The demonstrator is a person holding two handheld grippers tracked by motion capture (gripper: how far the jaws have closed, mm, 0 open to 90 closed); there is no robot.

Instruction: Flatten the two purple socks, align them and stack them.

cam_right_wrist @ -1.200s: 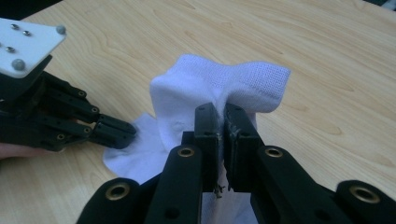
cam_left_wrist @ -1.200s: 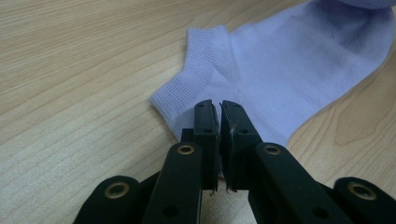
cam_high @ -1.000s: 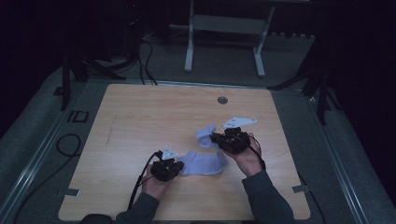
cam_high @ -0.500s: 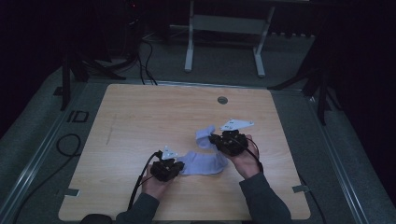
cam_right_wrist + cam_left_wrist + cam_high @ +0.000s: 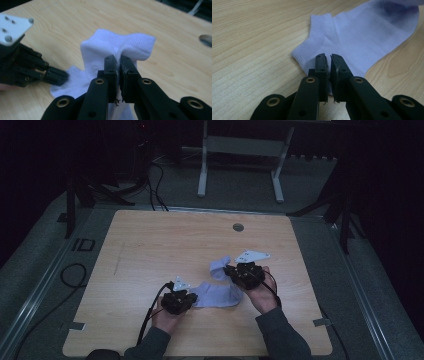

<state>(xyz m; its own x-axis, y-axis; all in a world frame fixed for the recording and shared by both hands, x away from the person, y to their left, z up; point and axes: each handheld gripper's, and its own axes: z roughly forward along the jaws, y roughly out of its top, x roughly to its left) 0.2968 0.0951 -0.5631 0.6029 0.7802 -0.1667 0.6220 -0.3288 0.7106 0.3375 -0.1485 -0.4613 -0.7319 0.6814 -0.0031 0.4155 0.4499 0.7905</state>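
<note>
A: Which step is judged to be in hand?

B: A fold of the pale lilac ankle sock [image 5: 219, 290]. The sock is laid on the near half of the desk [image 5: 150, 245], between the two hands. One end is pinned flat by the left hand-held gripper [image 5: 329, 62], whose jaws are seen closed on the fabric just behind the ribbed cuff [image 5: 312, 45]. The other end is pinched and raised off the wood by the right hand-held gripper [image 5: 118, 65], its jaws clamped on the knit so that the edge is bunched above them.

A: What is called for by the next move?

B: Probably the raised end is to be carried over toward the pinned end and laid down flat. The clamp on the right would have to be kept until the fabric is set down, and the left hold kept so the sock is not dragged across the desk.

A: And the surface and the room?

B: A light wood-grain desk top is shown, with a round cable hole [image 5: 238, 227] near the far edge. Grey carpet is seen around it, with black cables [image 5: 150, 175] and the white legs of a frame [image 5: 240, 165] beyond. The room is kept dim.
</note>
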